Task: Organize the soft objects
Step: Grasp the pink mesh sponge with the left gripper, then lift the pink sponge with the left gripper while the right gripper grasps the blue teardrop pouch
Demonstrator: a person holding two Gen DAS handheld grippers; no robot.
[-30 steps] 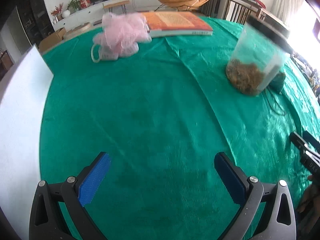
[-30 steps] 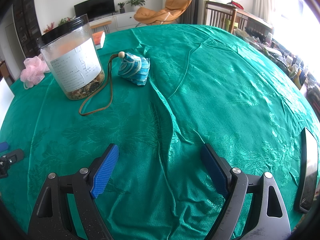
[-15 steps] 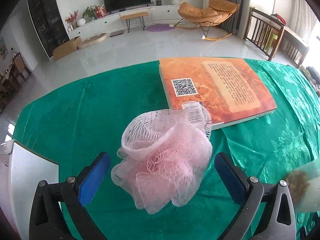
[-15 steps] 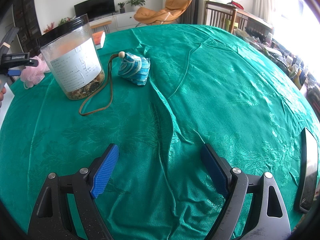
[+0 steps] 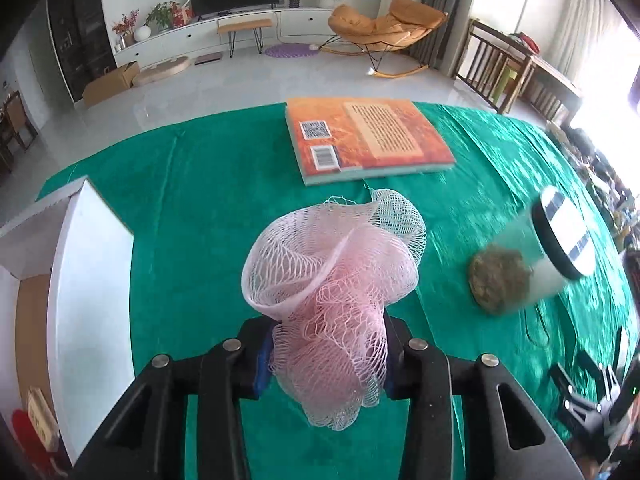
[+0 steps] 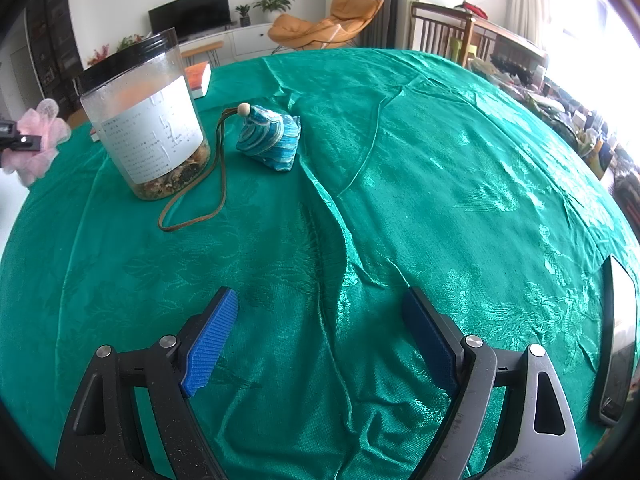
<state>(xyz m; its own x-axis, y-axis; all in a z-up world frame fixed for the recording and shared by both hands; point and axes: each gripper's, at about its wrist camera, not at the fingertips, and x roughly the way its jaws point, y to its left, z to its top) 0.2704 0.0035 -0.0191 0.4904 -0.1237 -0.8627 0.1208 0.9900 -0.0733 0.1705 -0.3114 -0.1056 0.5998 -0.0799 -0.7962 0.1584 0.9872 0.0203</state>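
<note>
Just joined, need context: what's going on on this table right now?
A person with a gripper in each hand is sorting soft items on a green tablecloth. The left gripper is closing on the pink mesh bath pouf, which is between its jaws and off the cloth. The right gripper hangs open over bare cloth, holding nothing. A blue fabric pouch with a brown cord lies beside a clear jar; an orange book lies further back.

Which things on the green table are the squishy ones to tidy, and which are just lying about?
For the job:
- pink mesh bath puff, squeezed in the closing left gripper
- blue striped fabric pouch

Lying about:
- orange paperback book
- clear plastic jar with black lid
- white box
</note>
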